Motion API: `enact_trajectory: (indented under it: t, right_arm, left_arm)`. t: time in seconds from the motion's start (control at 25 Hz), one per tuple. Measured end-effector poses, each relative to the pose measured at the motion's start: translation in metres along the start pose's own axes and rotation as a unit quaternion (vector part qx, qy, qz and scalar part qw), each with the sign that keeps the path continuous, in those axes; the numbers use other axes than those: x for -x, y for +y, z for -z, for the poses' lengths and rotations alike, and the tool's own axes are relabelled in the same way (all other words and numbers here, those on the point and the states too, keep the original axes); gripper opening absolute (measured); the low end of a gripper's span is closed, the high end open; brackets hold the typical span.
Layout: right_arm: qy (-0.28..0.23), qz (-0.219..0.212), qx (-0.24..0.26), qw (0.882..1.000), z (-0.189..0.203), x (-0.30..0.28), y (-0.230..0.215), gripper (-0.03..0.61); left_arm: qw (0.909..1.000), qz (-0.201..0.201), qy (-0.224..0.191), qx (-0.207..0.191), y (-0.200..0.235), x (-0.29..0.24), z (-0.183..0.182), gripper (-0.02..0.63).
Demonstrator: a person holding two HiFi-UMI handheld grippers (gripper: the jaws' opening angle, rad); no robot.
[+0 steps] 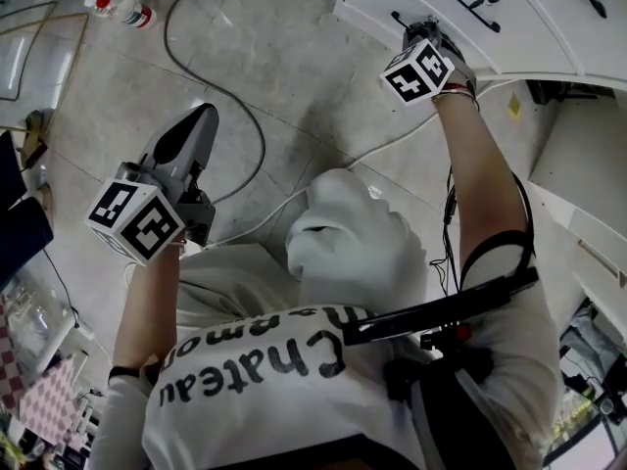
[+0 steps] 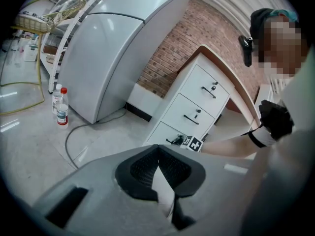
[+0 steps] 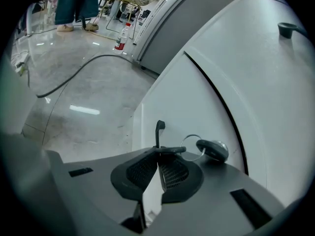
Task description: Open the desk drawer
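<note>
while the right gripper [image 3: 158, 156] clamps the drawer handle [image 3: 159, 130], the left gripper [image 2: 157, 151] hangs closed by a "chateau" shirt [image 1: 250, 365].

Lowest white flat-front desk drawer [image 3: 197, 117] of a 3-drawer stack, bottom-most, next to the floor. Front looks flush w/ the drawer above, thin dark seam between them; can't tell if it's cracked open. Slim black metal bar handle [image 3: 158, 129] on the front, one end sticking up, the rest pinched between the closed jaws of the right gripper [image 3: 158, 154]. Dark key w/ silver ring [image 3: 212, 149] sits just beside the handle.
</note>
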State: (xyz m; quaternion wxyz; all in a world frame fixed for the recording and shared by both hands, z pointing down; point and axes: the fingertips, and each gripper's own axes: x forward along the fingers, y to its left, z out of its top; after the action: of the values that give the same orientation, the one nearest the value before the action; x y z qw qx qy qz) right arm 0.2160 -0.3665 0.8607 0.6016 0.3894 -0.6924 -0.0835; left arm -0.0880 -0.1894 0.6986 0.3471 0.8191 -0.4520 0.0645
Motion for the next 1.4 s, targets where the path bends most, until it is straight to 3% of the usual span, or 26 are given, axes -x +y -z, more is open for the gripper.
enact_trajectory:
  t: [0.16,0.36,0.56,0.8,1.16,1.4]
  right_arm:
    - [-0.002,0.008,-0.018,1.000,0.001,0.007,0.002,0.016]
    - [-0.005,0.007,-0.025,1.000,-0.005,0.023,0.026,0.017]
    - [-0.014,-0.008,-0.047,0.999,-0.007,0.043,0.054,0.017]
    - [-0.021,-0.012,-0.076,0.997,-0.010,0.062,0.079,0.017]
    - [-0.018,-0.019,-0.088,0.996,-0.010,0.081,0.106,0.017]
    - [-0.012,-0.027,-0.068,0.997,-0.011,0.093,0.122,0.015]
  left_arm:
    - [0.9999,-0.006,0.010,-0.008,0.002,0.009,0.009,0.014]
    - [0.9996,-0.021,0.005,0.017,0.018,0.019,0.014,0.015]
    - [0.9998,-0.016,-0.002,-0.012,0.013,0.016,0.009,0.014]
    - [0.9998,-0.001,0.004,-0.018,0.005,0.013,0.012,0.015]
    - [0.9992,0.018,0.017,-0.032,-0.009,0.001,0.023,0.015]
    - [0.9990,0.023,0.014,-0.037,-0.014,0.000,0.021,0.014]
